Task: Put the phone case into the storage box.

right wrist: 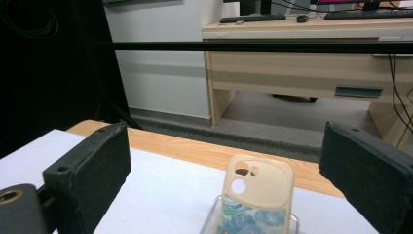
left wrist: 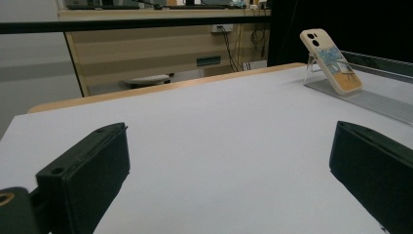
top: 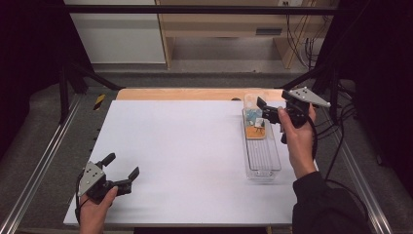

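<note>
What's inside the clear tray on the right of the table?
In the clear tray, a phone case leans on a clear stand at its far end; the near part looks bare. The right tool covers part of the case.

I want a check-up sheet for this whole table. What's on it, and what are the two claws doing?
Surface: white table top, bare in the middle.
Job's things: phone case, cream with a blue and orange picture, leaning tilted on a clear stand in a long clear tray.
Clutter: nothing seen.
Claws: left claw open, low at the near left corner; right claw open, at the phone case, not closed on it.
Cables: black cable trailing from the right claw.
Surroundings: wooden desk, black frame bar.
</note>
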Action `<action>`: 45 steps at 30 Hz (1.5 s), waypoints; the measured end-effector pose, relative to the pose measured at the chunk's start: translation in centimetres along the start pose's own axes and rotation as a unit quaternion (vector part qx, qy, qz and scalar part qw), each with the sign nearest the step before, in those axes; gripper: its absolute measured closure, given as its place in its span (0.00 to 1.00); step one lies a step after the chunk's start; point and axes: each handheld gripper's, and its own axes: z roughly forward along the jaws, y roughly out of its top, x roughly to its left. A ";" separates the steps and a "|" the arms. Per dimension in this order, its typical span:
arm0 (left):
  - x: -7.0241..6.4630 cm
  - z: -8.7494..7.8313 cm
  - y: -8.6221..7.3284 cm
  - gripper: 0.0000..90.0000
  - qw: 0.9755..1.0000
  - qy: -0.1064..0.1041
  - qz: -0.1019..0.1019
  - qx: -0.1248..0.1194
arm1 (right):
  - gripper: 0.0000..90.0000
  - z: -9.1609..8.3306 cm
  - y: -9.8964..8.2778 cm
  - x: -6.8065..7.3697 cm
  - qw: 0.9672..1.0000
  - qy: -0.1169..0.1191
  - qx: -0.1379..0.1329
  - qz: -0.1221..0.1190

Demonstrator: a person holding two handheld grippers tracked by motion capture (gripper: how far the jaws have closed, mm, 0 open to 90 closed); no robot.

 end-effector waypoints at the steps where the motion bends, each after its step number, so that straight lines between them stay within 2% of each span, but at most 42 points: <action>1: 0.1 0.0 -0.1 0.01 1.000 0.001 -0.001 0.000 | 0.06 -0.2 0.1 -0.1 1.000 0.000 0.000 0.000; 4: 0.3 0.1 -0.3 0.01 1.000 0.001 -0.007 0.000 | 0.06 -0.8 0.1 -0.5 1.000 -0.001 -0.001 0.001; 12: 0.0 0.1 -0.3 0.01 1.000 -0.002 -0.007 -0.004 | 0.06 -1.7 -0.2 -0.9 1.000 0.001 0.005 0.001; 22: -0.2 0.1 -0.3 0.01 1.000 -0.004 -0.005 -0.004 | 0.06 -2.7 -0.5 -0.9 1.000 0.009 0.008 -0.021; 37: -0.3 0.0 -0.2 0.01 1.000 -0.008 -0.004 -0.005 | 0.04 -4.9 -0.5 -1.9 1.000 0.017 0.002 -0.017; 45: -0.4 0.0 -0.2 0.01 1.000 -0.010 -0.005 -0.005 | 0.03 -5.7 -0.6 -2.0 1.000 0.019 -0.003 -0.018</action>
